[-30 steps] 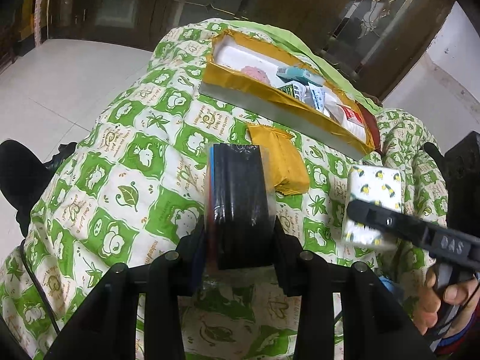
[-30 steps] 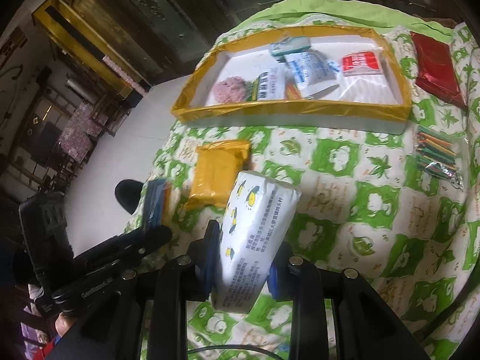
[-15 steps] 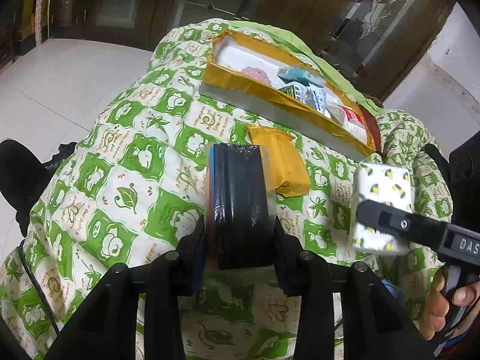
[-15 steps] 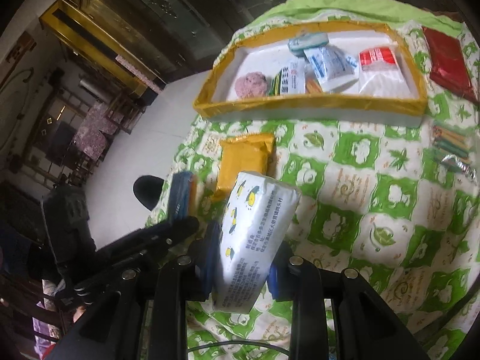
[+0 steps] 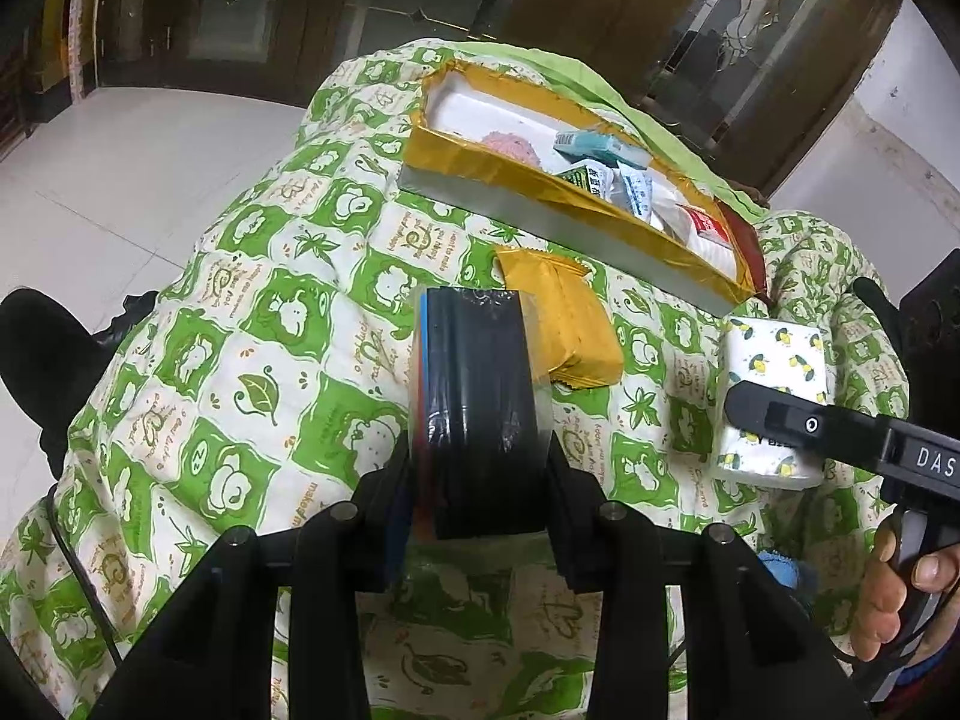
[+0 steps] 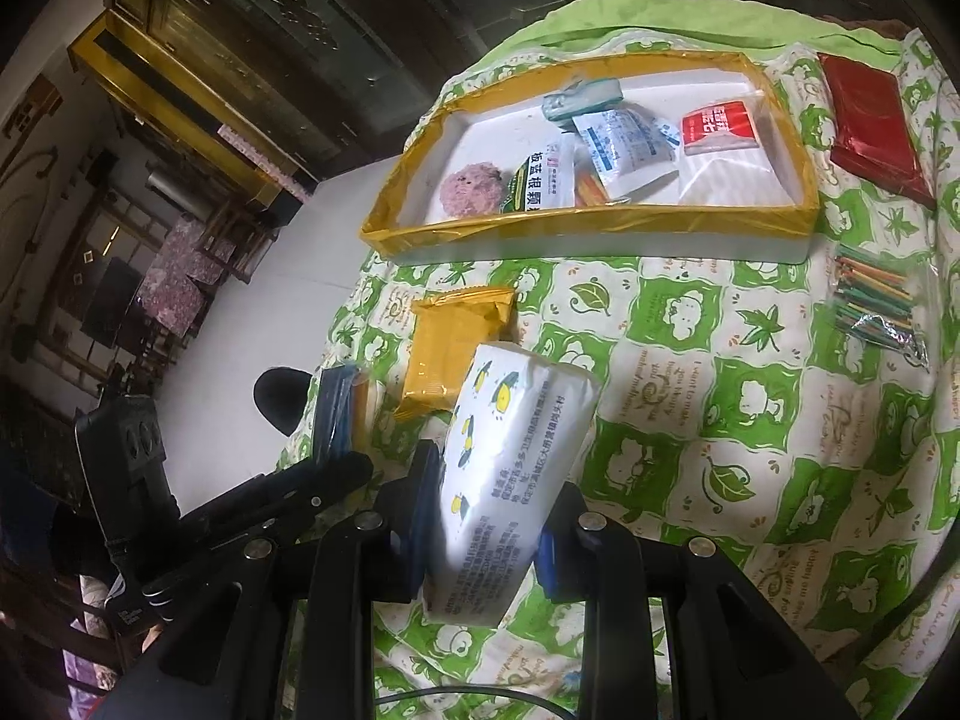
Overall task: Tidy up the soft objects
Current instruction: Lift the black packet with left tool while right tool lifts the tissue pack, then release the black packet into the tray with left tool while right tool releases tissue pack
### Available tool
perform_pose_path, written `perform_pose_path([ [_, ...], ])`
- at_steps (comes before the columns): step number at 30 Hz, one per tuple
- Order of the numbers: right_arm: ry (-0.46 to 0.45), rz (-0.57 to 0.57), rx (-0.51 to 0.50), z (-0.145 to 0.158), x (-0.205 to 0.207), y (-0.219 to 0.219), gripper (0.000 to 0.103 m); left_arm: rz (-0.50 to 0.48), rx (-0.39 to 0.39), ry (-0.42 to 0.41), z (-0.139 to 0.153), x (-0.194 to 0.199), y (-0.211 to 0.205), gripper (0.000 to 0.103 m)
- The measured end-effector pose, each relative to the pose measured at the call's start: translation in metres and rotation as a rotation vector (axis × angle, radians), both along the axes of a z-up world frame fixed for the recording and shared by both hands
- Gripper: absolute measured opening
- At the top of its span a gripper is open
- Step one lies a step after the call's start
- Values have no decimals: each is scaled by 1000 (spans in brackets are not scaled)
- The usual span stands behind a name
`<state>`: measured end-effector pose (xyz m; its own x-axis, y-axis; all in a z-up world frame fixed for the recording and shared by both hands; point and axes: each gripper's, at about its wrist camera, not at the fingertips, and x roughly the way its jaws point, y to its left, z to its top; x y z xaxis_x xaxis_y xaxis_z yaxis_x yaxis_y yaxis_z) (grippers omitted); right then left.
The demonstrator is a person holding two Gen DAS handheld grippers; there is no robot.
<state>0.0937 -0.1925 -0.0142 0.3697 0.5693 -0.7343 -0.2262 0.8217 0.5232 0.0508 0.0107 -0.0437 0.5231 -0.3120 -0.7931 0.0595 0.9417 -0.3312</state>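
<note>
One dark packet (image 5: pixel 480 408), one tissue pack (image 6: pixel 516 480), both gripped

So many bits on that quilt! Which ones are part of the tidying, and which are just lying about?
Part of the job:
- dark packet in the left hand-held gripper
- tissue pack in the right hand-held gripper
- yellow-edged tray
- yellow packet
- red packet
- bag of coloured sticks

Just there:
- quilt
- cabinet

We hold our left gripper (image 5: pixel 480 480) clamped on a dark packet (image 5: pixel 480 396), our right gripper (image 6: pixel 486 516) on a tissue pack (image 6: pixel 516 468); our right hand (image 5: pixel 894 594) apparently grips the handle.
</note>
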Motion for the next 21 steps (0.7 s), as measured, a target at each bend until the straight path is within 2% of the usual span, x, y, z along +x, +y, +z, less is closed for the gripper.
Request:
perform_pose_path([
  [16, 7, -7, -14, -1, 2, 0, 29, 4, 12, -17, 3, 0, 0, 37],
  [21, 3, 17, -17, 15, 14, 5, 29, 1, -9, -34, 15, 5, 2, 37],
])
